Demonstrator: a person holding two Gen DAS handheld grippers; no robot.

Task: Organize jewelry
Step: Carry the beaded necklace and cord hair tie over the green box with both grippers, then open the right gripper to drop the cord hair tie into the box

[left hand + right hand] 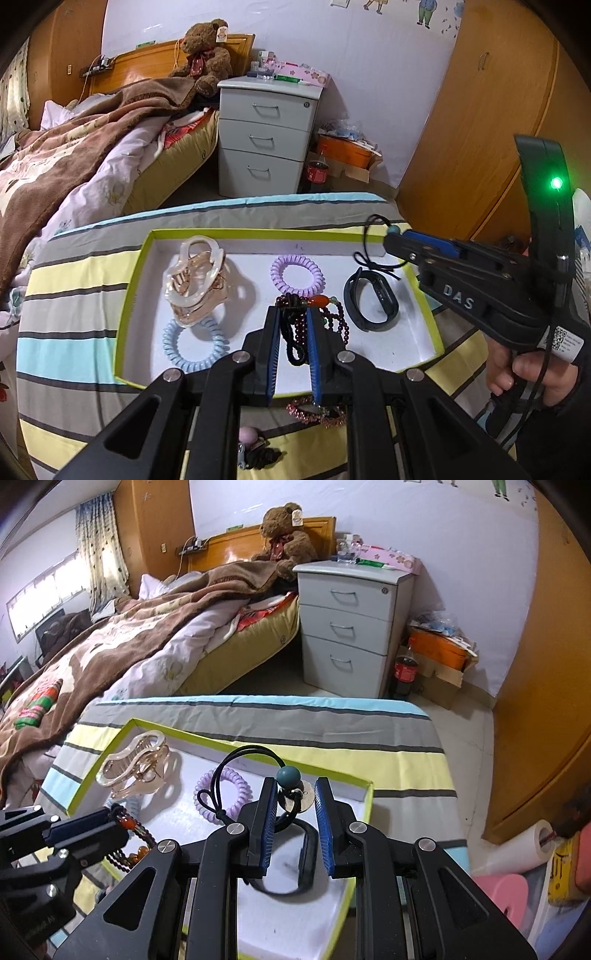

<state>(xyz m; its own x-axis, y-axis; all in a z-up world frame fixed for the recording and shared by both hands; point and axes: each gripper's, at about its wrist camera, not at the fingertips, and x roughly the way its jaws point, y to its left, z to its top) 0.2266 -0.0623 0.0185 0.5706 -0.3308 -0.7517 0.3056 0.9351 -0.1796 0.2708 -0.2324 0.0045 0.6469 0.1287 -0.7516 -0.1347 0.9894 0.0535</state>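
A white tray with a lime rim [147,258] [362,788] lies on a striped cloth. My left gripper [294,314] [110,825] hangs over the tray's front middle, shut on a dark red bead strand [301,325] with an orange bead and black cord. My right gripper [295,786] [393,238] is over the tray's right side, shut on a black cord necklace [236,757] by its clear disc, with a teal bead [289,775] on top. In the tray lie a clear hair claw [195,280], a purple coil tie [296,275], a blue coil tie [194,345] and a black wristband [371,302].
In front of the tray on the cloth lie a pink beaded bracelet [317,410] and a hair tie with a pink bead [255,443]. A bed [74,166], a grey drawer unit [266,140] and a wooden wardrobe [480,129] stand beyond the table.
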